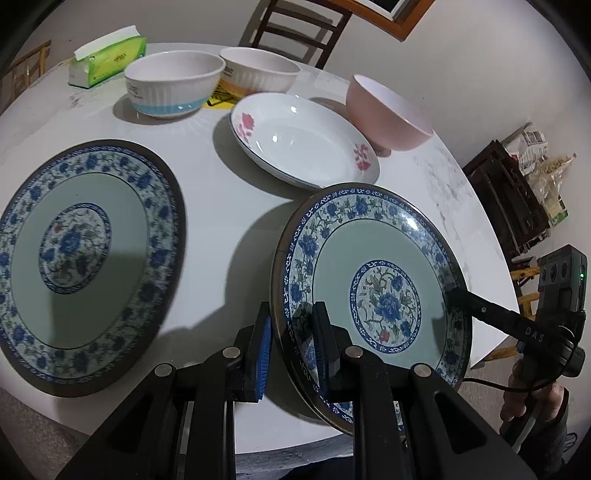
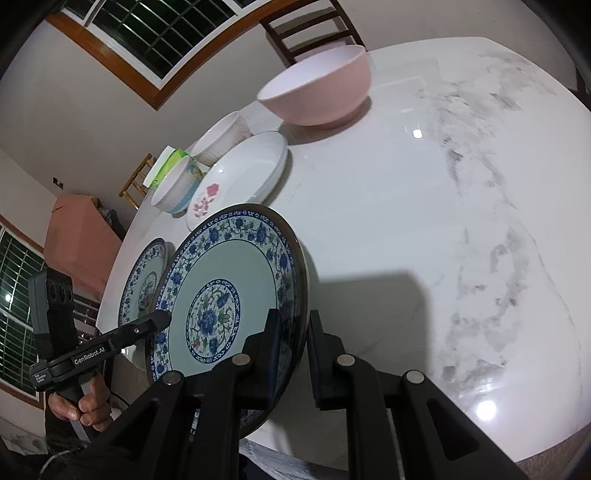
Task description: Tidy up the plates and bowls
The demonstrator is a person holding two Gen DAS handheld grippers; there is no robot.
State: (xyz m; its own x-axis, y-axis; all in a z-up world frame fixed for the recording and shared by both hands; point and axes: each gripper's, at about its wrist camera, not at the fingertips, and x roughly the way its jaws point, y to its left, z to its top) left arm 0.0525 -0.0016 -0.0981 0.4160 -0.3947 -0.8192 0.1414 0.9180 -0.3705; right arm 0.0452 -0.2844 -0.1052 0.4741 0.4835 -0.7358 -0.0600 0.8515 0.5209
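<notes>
A blue-flowered plate (image 1: 373, 295) (image 2: 229, 295) is held tilted above the white marble table (image 1: 229, 206) (image 2: 424, 221). My left gripper (image 1: 291, 332) straddles its left rim and my right gripper (image 2: 293, 332) straddles its right rim; both look closed on it. The right gripper's finger (image 1: 480, 308) touches the plate in the left wrist view, the left gripper's finger (image 2: 147, 325) in the right wrist view. A second blue-flowered plate (image 1: 85, 266) (image 2: 146, 280) lies flat at the left. A white rose plate (image 1: 303, 140) (image 2: 240, 173) lies behind.
A blue-banded ribbed bowl (image 1: 173, 88) (image 2: 175, 190), a yellow-banded ribbed bowl (image 1: 258, 74) (image 2: 221, 136) and a pink bowl (image 1: 384, 114) (image 2: 317, 85) stand at the back. A green tissue pack (image 1: 107, 59) lies far left. A chair (image 1: 299, 26) stands behind the table.
</notes>
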